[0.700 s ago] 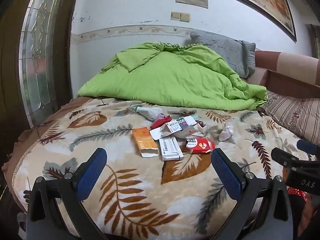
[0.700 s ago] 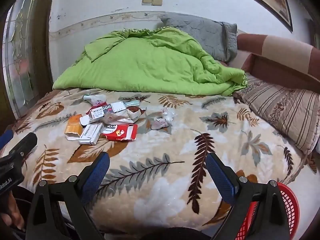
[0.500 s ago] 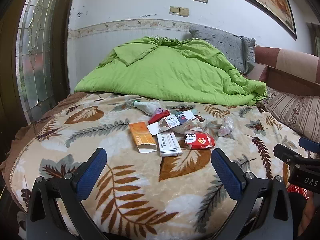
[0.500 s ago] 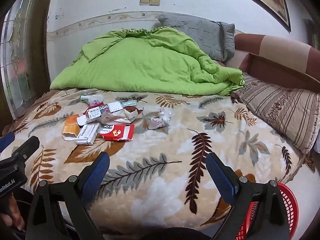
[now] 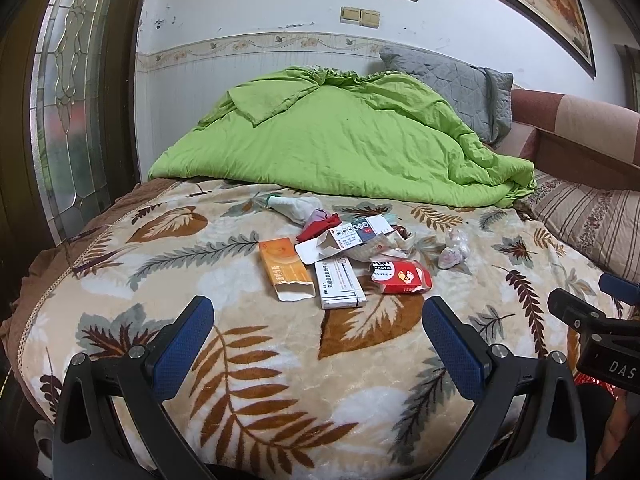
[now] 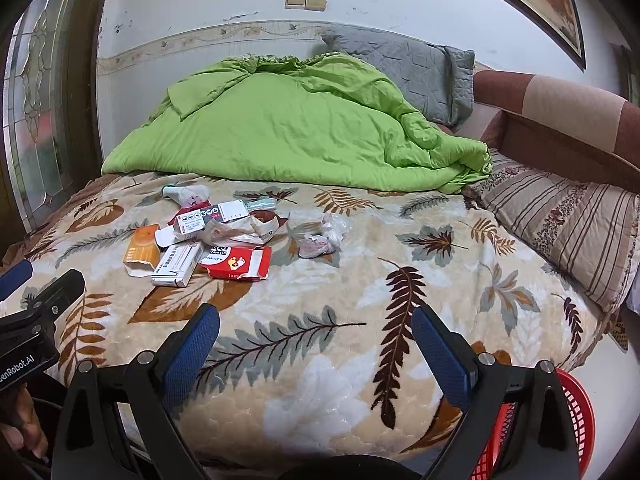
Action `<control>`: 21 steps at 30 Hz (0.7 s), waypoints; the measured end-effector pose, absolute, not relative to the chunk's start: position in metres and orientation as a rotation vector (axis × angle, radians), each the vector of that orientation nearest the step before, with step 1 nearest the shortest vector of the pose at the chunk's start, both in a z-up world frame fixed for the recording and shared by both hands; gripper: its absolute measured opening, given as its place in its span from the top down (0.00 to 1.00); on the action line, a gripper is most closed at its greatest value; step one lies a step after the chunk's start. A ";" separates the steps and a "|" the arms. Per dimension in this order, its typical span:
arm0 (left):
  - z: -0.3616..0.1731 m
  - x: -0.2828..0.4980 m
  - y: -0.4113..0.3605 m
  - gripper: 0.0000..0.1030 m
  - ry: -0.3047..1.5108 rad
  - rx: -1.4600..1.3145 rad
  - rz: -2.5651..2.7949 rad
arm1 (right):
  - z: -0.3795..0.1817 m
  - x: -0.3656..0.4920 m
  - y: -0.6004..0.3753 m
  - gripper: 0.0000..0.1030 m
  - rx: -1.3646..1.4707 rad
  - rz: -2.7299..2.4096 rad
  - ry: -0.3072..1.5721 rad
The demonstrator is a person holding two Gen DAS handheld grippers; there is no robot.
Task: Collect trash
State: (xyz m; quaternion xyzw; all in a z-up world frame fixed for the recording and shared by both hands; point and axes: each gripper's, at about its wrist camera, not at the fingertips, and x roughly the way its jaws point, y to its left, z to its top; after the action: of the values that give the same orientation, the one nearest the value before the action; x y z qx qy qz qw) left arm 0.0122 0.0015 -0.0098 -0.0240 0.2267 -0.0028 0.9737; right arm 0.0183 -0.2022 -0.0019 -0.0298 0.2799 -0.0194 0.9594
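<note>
a: grippers?
b: left gripper (image 5: 318,334) and right gripper (image 6: 316,342) both spread wide, empty, over the leaf blanket (image 5: 260,360).
a: trash?
b: ahead: white box (image 5: 339,283), orange box (image 5: 285,269), red packet (image 5: 402,277) clustered mid-bed. red basket (image 6: 576,412) by the bed's edge.

Both grippers, the left gripper (image 5: 318,334) and the right gripper (image 6: 316,342), have black angular frames, silver screws, textured blue finger pads (image 5: 182,346) and white lettering.
</note>
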 end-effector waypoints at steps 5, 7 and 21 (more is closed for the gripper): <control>-0.011 0.012 0.000 0.00 0.458 -0.049 -0.002 | -0.001 0.018 -0.202 0.04 -0.059 -0.038 0.569; -0.011 0.012 0.001 0.00 0.458 -0.051 -0.004 | -0.001 0.018 -0.202 0.04 -0.058 -0.040 0.568; -0.011 0.012 0.001 0.00 0.460 -0.049 -0.006 | -0.001 0.017 -0.201 0.04 -0.059 -0.040 0.568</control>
State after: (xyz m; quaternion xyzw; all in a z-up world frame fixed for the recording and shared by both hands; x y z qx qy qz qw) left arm 0.0121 0.0008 -0.0107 -0.0243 0.2279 -0.0029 0.9734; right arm 0.0173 -0.2015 -0.0013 -0.0292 0.2803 -0.0198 0.9593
